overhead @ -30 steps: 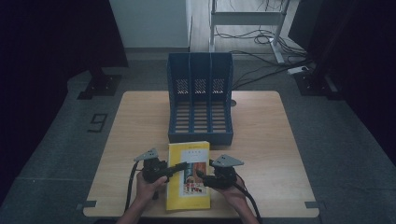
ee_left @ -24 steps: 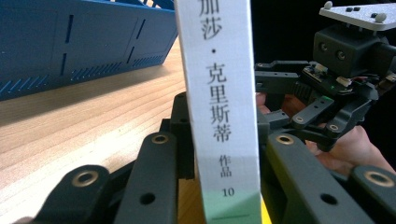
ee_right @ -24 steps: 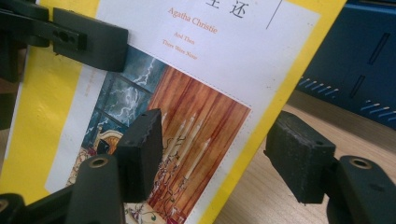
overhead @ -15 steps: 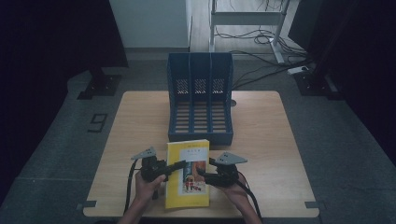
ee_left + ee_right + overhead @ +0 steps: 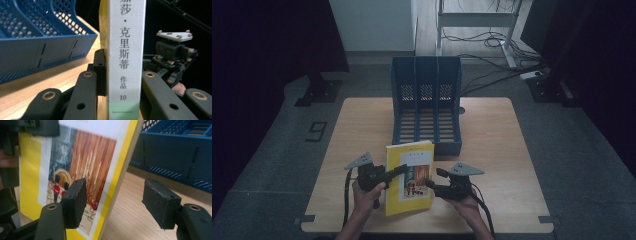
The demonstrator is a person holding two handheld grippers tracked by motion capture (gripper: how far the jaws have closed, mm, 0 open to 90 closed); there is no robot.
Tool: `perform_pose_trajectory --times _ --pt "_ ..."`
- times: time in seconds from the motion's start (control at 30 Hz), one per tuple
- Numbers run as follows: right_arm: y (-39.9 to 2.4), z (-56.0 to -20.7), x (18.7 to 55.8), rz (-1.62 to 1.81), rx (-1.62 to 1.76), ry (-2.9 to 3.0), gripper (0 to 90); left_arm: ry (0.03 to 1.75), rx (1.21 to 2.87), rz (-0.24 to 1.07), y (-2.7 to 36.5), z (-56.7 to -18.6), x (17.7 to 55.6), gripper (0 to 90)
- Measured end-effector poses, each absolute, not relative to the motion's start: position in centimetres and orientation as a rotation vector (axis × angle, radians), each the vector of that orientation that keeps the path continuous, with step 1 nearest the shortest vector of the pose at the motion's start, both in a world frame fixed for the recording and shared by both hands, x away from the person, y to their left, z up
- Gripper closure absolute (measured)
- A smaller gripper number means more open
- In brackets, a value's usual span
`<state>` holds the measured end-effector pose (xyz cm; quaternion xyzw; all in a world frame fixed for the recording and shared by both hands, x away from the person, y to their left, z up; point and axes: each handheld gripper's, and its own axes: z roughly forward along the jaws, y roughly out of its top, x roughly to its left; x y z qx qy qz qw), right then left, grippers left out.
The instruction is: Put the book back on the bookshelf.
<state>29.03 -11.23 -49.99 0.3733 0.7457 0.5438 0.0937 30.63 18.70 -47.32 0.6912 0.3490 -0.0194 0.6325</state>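
Note:
A yellow book (image 5: 409, 175) with a picture on its cover stands tilted up off the wooden table (image 5: 492, 140), near the front edge. My left gripper (image 5: 399, 171) is shut on it; in the left gripper view both jaws clamp the white spine (image 5: 126, 50). My right gripper (image 5: 434, 178) is at the book's right edge. Its jaws have just been opening, and the edge of the book (image 5: 82, 157) stands between them. The left pad (image 5: 75, 200) is near the cover, while the right pad (image 5: 160, 202) is well clear of it.
A blue three-slot file rack (image 5: 426, 100) lies behind the book at the table's middle, its open slots facing up. In the right gripper view, its wall (image 5: 175, 152) is close beyond the book. Cables and a desk frame are on the floor behind the table.
The book has risen a little in the left gripper's hold and stands steeper. The right gripper has stayed at the book's right edge.

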Motion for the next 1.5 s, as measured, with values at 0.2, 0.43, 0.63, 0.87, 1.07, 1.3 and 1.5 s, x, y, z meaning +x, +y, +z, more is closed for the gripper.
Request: perform_pose_trajectory --times 0.2,0.43,0.63,0.87,1.07,1.3,1.5 --pt "-10.2 -50.5 28.9 1.576 1.101 2.243 35.0 0.775 1.584 -0.055 18.1 -47.5 31.1 75.4" --pt "-10.3 -50.6 28.7 1.566 1.119 2.239 35.3 0.775 1.586 -0.046 17.9 -47.5 31.0 75.4" --pt "-10.0 -49.8 28.4 1.558 1.08 2.232 35.4 0.756 1.599 -0.019 17.3 -47.3 30.5 75.4" --pt "-9.9 -49.7 28.3 1.534 1.093 2.223 35.4 0.748 1.609 -0.01 17.1 -47.3 30.3 75.2" --pt "-9.6 -49.4 28.2 1.509 1.109 2.21 35.1 0.75 1.613 -0.005 17.0 -47.2 30.1 75.1" --pt "-10.2 -48.9 28.1 1.513 1.132 2.17 35.0 0.725 1.619 0.037 16.0 -47.1 29.3 75.1" --pt "-10.5 -48.5 28.0 1.512 1.115 2.157 35.2 0.706 1.622 0.048 15.9 -47.0 29.2 75.1"
